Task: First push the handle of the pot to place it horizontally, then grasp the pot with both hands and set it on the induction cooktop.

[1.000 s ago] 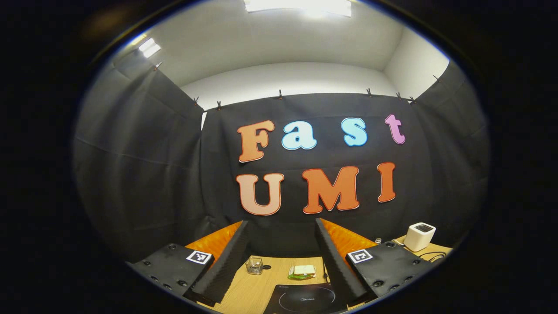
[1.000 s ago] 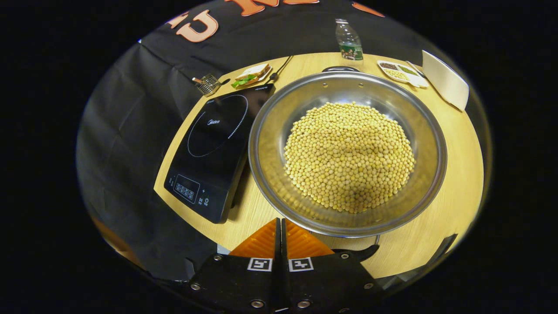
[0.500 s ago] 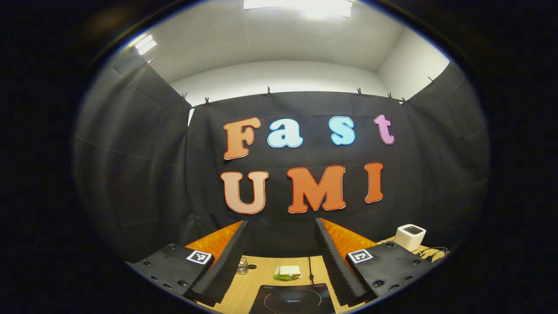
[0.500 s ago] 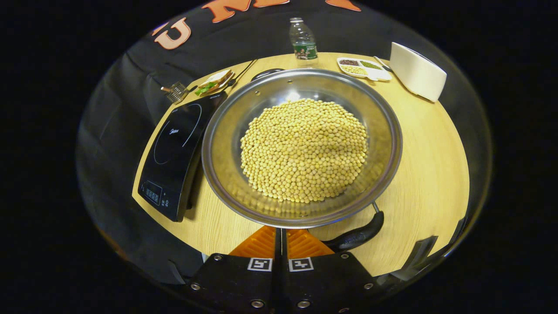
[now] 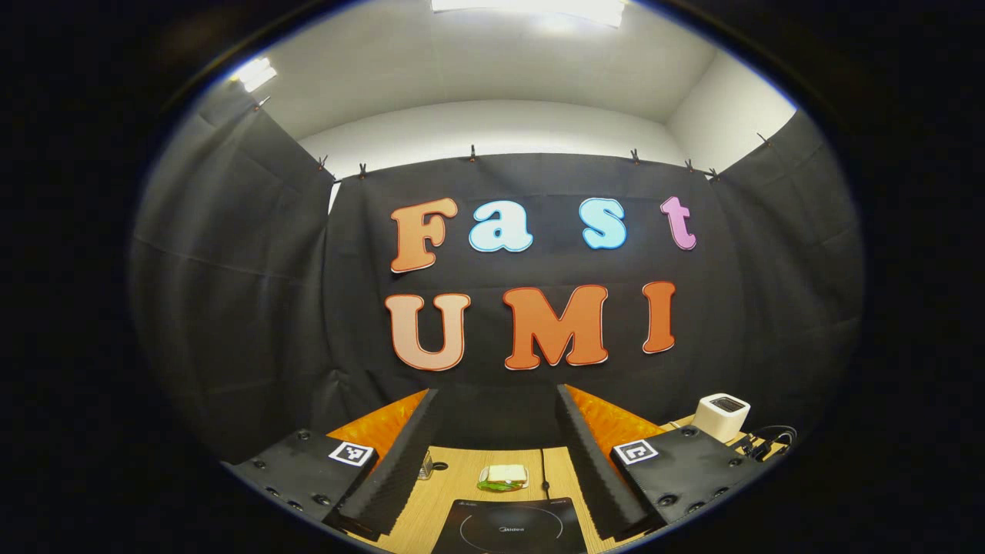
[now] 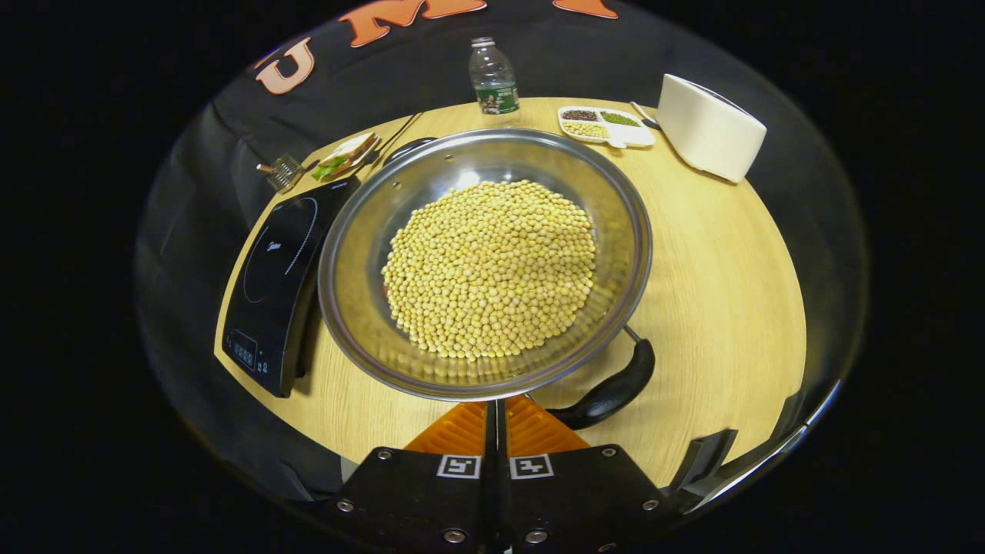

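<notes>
Pale wood-grain worktop [image 6: 716, 261], round-edged, w/ black cloth hanging behind and below it. Steel pot [image 6: 485, 261] sits on the worktop just right of the induction cooktop [image 6: 269, 285], rim overlapping the cooktop's edge in the right gripper view; cannot tell if they touch. Pot is full of yellow beans [image 6: 492, 265]. One black pot handle [image 6: 608, 388] sticks out at the near right, lying low over the wood; a second dark handle [image 6: 408, 146] shows at the far rim.

Right tongs [image 6: 496, 431] are pressed together, nothing between them, tips just at the pot's near rim, beside the handle's end; contact unclear.

Far side of the worktop: water bottle [image 6: 492, 77], divided white dish [image 6: 608, 127] w/ dark, green and yellow fillings, white boxy appliance [image 6: 712, 127] at the right, sandwich on a plate [image 6: 342, 158] and a small wire basket [image 6: 283, 171] at the left, behind the cooktop.

Left tongs [image 5: 492, 454] are spread wide, holding nothing, raised and aimed at the back wall. Between them, lower down: cooktop [image 5: 508, 527], sandwich [image 5: 504, 477], a strip of wood. White appliance [image 5: 722, 415] sits off right w/ cables beside it. Room: black cloth walls clipped along the top, white wall and ceiling above, ceiling lights [image 5: 531, 8] on.
</notes>
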{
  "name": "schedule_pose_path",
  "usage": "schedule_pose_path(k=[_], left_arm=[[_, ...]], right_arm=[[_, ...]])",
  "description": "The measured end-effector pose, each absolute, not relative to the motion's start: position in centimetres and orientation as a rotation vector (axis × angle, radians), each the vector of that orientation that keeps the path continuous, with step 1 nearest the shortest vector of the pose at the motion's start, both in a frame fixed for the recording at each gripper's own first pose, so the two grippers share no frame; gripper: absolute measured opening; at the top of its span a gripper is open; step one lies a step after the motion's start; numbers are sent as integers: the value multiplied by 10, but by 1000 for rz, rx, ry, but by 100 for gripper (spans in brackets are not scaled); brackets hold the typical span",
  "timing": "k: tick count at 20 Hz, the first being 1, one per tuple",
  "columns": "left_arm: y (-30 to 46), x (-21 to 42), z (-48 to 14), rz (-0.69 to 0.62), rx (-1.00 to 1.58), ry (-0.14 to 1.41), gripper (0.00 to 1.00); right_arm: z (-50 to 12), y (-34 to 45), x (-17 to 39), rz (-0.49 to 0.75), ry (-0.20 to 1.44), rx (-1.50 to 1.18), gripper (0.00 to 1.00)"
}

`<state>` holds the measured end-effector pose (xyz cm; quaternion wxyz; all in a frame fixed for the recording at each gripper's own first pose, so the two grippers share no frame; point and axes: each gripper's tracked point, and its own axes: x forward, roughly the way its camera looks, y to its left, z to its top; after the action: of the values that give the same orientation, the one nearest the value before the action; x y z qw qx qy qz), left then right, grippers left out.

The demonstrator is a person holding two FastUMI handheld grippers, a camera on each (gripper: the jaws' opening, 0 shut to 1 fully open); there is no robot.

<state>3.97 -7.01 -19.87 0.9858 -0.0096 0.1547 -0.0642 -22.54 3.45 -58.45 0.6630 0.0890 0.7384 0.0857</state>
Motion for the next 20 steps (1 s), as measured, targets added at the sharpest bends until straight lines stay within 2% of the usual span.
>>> schedule_pose_path(k=[20], left_arm=[[-74, 43, -192, -127, -17, 271, 98]], right_arm=[[-629, -56, -175, -33, 1660, 153, 0]])
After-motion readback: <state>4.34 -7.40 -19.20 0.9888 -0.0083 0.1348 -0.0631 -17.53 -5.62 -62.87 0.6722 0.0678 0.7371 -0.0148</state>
